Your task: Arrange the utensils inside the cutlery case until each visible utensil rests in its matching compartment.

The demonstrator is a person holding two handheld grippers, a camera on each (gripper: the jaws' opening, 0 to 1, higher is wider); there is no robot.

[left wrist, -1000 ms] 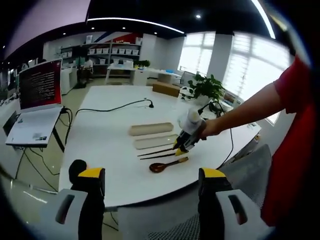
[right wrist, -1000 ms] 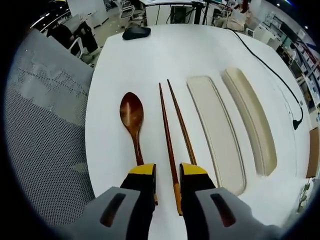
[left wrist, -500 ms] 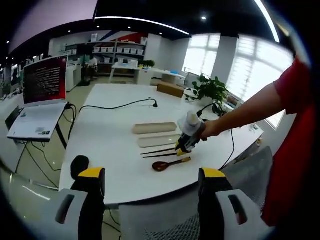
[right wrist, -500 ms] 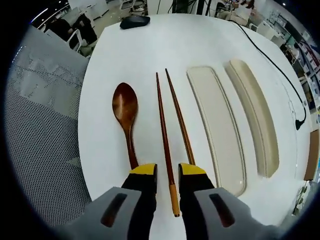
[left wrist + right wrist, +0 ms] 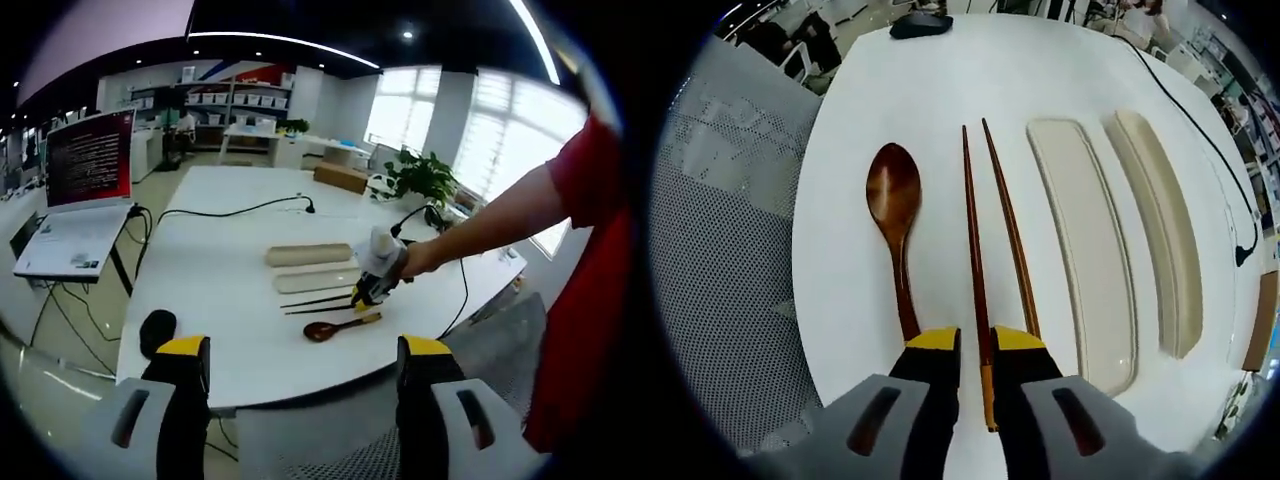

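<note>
On the white table [image 5: 940, 90] lie a brown wooden spoon [image 5: 895, 210], two dark chopsticks [image 5: 973, 240] side by side, and two beige halves of the cutlery case [image 5: 1085, 240], the farther half [image 5: 1155, 230] beyond the nearer. My right gripper [image 5: 976, 342] is low over the near ends of the utensils. Its jaws stand open by a narrow gap around the left chopstick's orange-tipped end. In the left gripper view, the right gripper [image 5: 372, 280] is held by a person's hand over the chopsticks [image 5: 318, 303], the spoon [image 5: 340, 326] and the case [image 5: 308, 254]. My left gripper [image 5: 305, 345] hangs open before the table's near edge, empty.
A black mouse [image 5: 157, 325] lies at the table's near left corner. A black cable [image 5: 230, 213] runs across the far side. A laptop [image 5: 70, 200] stands on a side table, and a plant [image 5: 420, 175] at the right. A mesh chair [image 5: 720, 250] borders the table.
My right gripper's jaws have narrowed around the left chopstick's end as the gripper edged forward. The left gripper has stayed almost still.
</note>
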